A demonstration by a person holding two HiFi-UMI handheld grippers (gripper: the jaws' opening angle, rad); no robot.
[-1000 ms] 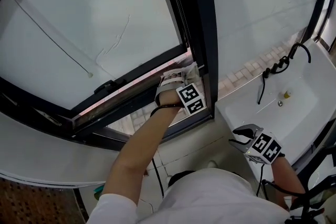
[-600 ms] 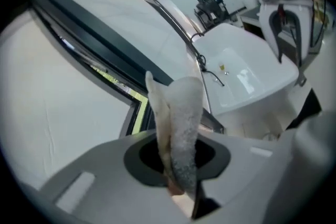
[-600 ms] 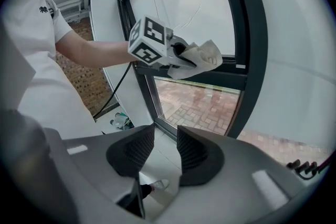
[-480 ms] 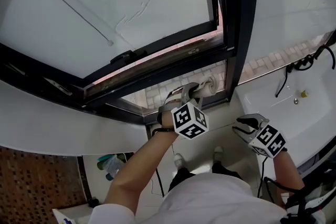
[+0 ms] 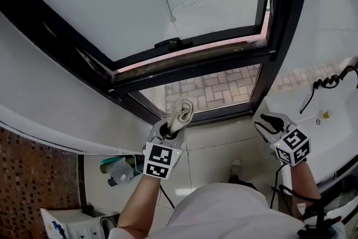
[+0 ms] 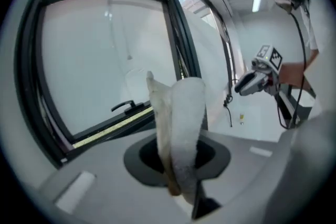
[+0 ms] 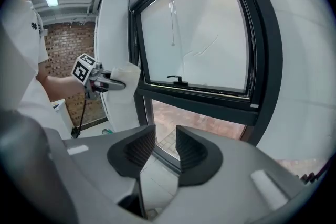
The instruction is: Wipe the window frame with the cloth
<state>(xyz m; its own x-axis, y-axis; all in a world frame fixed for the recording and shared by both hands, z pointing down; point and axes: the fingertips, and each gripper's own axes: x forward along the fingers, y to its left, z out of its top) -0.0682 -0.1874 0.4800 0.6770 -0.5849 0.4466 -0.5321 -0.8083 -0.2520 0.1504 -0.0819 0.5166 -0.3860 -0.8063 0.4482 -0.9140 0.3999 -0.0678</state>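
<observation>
1. White cloth (image 5: pixel 180 113) sat pinched in my left gripper (image 5: pixel 168 130), clear of the window frame (image 5: pixel 196 64).
2. Right gripper (image 5: pixel 272 122) was empty, its jaws slightly apart.
3. Risk: hard rubbing could tug it free (loose fold).

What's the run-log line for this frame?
left claw: shut on cloth | cloth: upright, off window frame | right claw: open, empty | wipe: no contact
</observation>
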